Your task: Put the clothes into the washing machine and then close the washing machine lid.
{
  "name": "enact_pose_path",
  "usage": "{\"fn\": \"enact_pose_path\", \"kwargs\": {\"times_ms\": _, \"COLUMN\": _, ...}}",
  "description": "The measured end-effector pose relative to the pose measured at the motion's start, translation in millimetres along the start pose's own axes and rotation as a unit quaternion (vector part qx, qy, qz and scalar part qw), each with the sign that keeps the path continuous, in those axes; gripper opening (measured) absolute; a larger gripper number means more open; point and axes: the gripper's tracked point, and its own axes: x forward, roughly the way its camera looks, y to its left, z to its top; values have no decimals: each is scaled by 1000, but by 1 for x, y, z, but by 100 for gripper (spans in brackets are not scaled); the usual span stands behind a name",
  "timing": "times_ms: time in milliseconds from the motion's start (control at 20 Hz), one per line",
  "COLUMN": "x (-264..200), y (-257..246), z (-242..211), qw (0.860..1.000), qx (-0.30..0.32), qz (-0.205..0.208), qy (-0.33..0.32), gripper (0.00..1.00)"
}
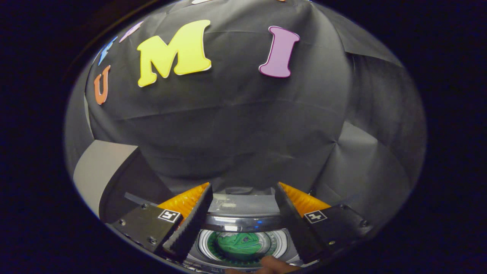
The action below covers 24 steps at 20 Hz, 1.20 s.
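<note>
My gripper (243, 188) is open, its two fingers spread wide with nothing between them, raised above the washing machine (243, 205). Below and between the fingers I look down into the machine's round drum, where a green garment (240, 243) lies bunched at the bottom. The machine's lid (102, 171) stands raised to the left of the left finger, grey outside and dark inside. The machine's grey back panel shows just beyond the drum opening, between the fingertips.
A fingertip of a person's hand (272, 263) shows at the near rim of the drum. The black booth cloth hangs close behind the machine and wraps around on the right.
</note>
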Motion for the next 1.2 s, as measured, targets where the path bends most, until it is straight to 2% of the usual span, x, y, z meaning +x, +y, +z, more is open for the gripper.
{"fn": "enact_pose_path", "kwargs": {"times_ms": 200, "x": -12, "y": -2, "z": -12, "qw": 1000, "qx": -1, "qz": -10, "qy": 28, "gripper": 100}}
{"fn": "enact_pose_path", "kwargs": {"times_ms": 450, "x": -48, "y": -7, "z": -31, "qw": 998, "qx": -27, "qz": -55, "qy": 34, "gripper": 100}}
{"fn": "enact_pose_path", "kwargs": {"times_ms": 750, "x": -170, "y": 24, "z": -89, "qw": 996, "qx": -47, "qz": -81, "qy": -13, "gripper": 100}}
{"fn": "enact_pose_path", "kwargs": {"times_ms": 1200, "x": -358, "y": 49, "z": -107, "qw": 990, "qx": -19, "qz": -67, "qy": -123, "gripper": 100}}
